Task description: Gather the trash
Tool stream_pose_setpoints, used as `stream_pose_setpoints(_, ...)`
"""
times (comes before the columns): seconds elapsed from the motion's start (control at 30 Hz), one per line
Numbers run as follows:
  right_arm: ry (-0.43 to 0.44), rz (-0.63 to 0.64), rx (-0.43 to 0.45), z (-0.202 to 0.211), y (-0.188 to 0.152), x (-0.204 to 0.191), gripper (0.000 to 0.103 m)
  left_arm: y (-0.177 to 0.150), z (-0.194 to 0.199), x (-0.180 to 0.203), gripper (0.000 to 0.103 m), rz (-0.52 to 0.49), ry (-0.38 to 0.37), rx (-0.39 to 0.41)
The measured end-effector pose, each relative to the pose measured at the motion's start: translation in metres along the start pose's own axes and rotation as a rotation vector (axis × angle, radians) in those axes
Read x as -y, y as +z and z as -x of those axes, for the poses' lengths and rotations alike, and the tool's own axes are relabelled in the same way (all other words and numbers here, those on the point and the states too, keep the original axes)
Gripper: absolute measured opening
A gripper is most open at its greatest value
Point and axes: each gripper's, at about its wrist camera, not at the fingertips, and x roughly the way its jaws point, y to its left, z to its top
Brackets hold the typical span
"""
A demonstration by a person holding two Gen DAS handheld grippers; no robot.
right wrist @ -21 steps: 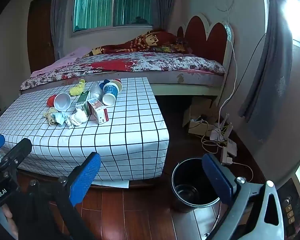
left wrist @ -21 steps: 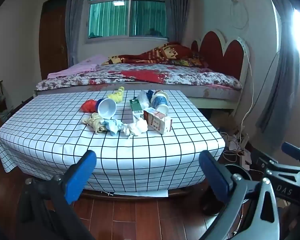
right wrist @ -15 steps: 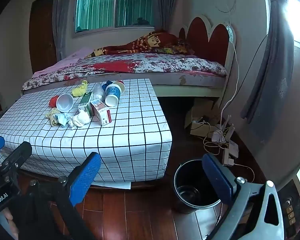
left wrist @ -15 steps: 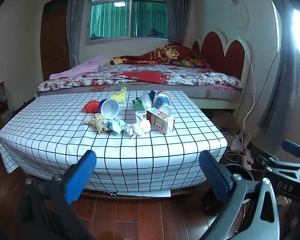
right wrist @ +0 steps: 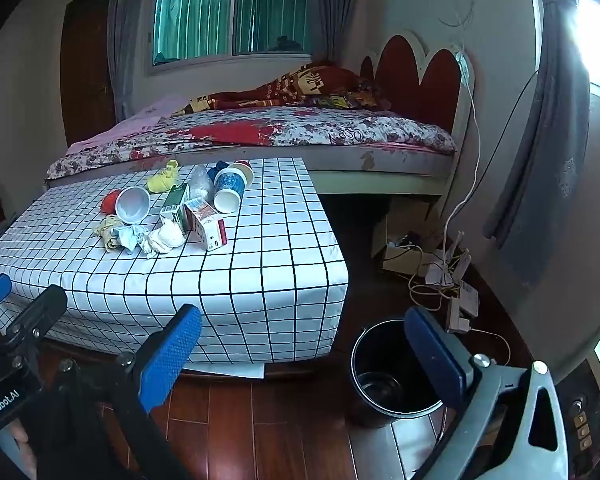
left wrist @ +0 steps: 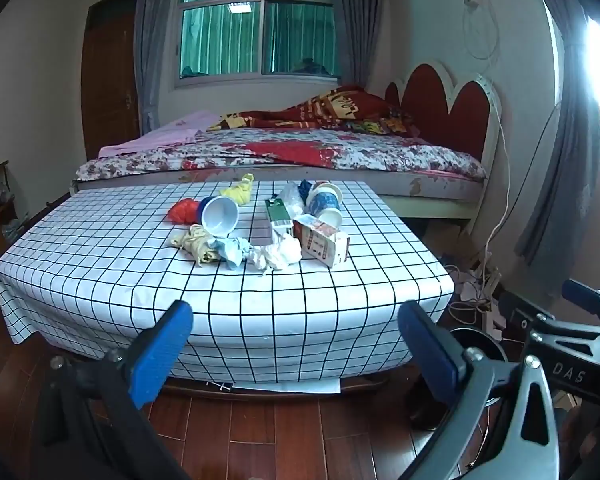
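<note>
Trash lies in one loose heap on the low table [left wrist: 100, 264] with the checked cloth, and as far as we can judge none of it has been collected. Both claws stand at their widest with nothing between the pads: our left gripper [left wrist: 296, 344] and our right gripper [right wrist: 304, 356] hang over the wooden floor, short of the table's near edge.

In the left view the heap sits at about twelve o'clock from the left gripper, well apart from it. We count a red wad [left wrist: 183, 211], a tipped white cup [left wrist: 220, 216], a yellow wad [left wrist: 239, 191], a green carton [left wrist: 278, 216], a clear plastic bag [left wrist: 290, 199], stacked paper cups [left wrist: 325, 204], a red and white carton [left wrist: 324, 240], and along the front a yellowish cloth [left wrist: 194, 242], a pale blue tissue [left wrist: 232, 250] and a white tissue [left wrist: 278, 254]. The front three touch one another; the red and white carton lies just beside the white tissue, at its three o'clock.

From the right view the same heap is at about eleven o'clock, and the black bin [right wrist: 384, 376] stands on the floor at roughly four o'clock from the table's near corner, partly behind the right gripper's outer finger. The bin looks empty of litter (its shiny bottom shows, though the near wall hides part of it).

So we judge the job to be at its start: every piece is left to carry to the bin. The crumpled tissues at the front look nearest to reach.
</note>
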Motion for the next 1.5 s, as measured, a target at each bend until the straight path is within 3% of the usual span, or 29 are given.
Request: stream_pose_setpoints(1.5,0.004,-0.007,0.01,-0.0045,0.0052,0.0039,0.102,0.0055,0.0027,0.0083,0.103,-0.019,0.001,0.015)
